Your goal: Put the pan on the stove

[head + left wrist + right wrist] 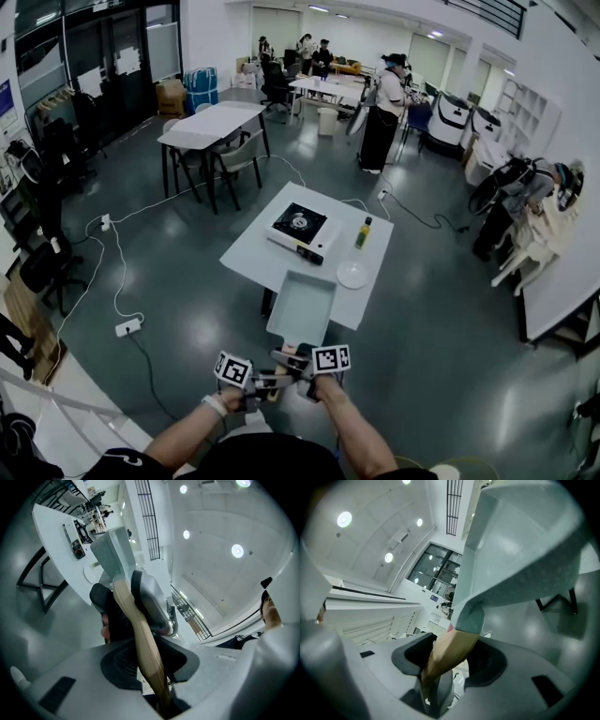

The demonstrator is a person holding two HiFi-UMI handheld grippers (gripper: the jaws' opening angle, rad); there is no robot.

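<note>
I clench the smooth wooden handle [140, 639] in both my left hand-held gripper [265, 381] and right hand-held gripper [295, 362]. The rectangular speckled-grey pan [302, 307] is apart from the square stove [300, 228], on its near side.

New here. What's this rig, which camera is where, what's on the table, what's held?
No robot: a person holds a two-jaw gripper in each hand. The wide picture comes from a head camera looking down; the other two come from cameras riding on the left gripper and right gripper, looking along their jaws. On the table sit a stove, a bottle and a plate. Both grippers are closed on the wooden handle of a grey pan, held at the table's near edge.
</note>
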